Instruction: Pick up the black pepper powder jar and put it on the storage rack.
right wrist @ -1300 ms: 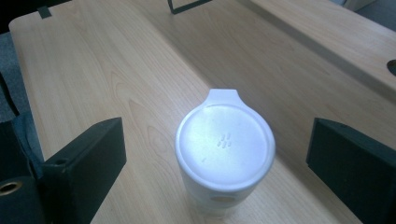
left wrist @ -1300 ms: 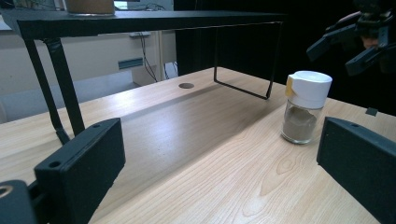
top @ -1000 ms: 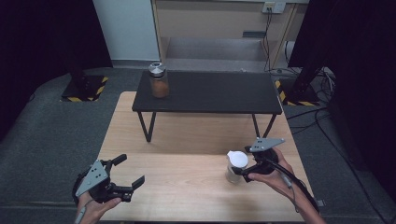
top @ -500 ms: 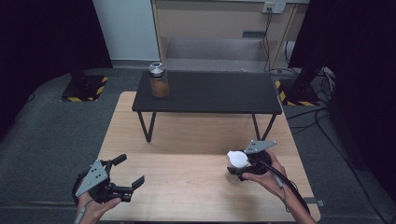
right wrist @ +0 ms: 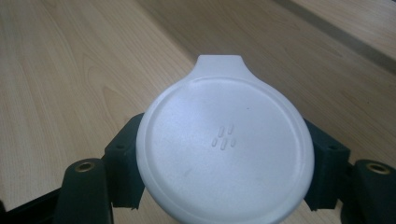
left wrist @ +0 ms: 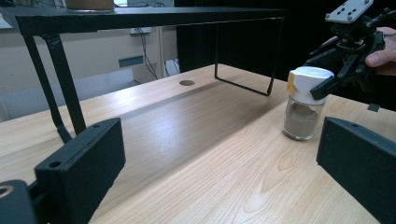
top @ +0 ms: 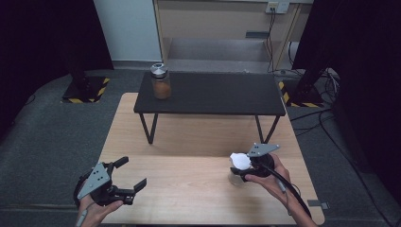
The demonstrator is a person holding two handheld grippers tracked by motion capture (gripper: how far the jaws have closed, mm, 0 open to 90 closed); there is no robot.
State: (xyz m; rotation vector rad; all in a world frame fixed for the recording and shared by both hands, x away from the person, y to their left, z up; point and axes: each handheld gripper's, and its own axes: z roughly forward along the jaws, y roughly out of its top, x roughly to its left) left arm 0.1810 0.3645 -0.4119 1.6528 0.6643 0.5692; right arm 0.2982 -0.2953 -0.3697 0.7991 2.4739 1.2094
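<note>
Jar (left wrist: 302, 105), white-capped, grey powder inside

In the right gripper view the lid (right wrist: 224, 144) hides the jar's body and runs off at 6 o'clock. In the left gripper view the far jar (left wrist: 89, 4) is cut off at 12 o'clock.

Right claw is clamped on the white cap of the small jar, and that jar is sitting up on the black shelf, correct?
Not quite. The right claw is clamped on the white cap of the small jar, but that jar stands on the wooden table, as the left gripper view shows. The jar on the black shelf is another, brown-filled one.
</note>
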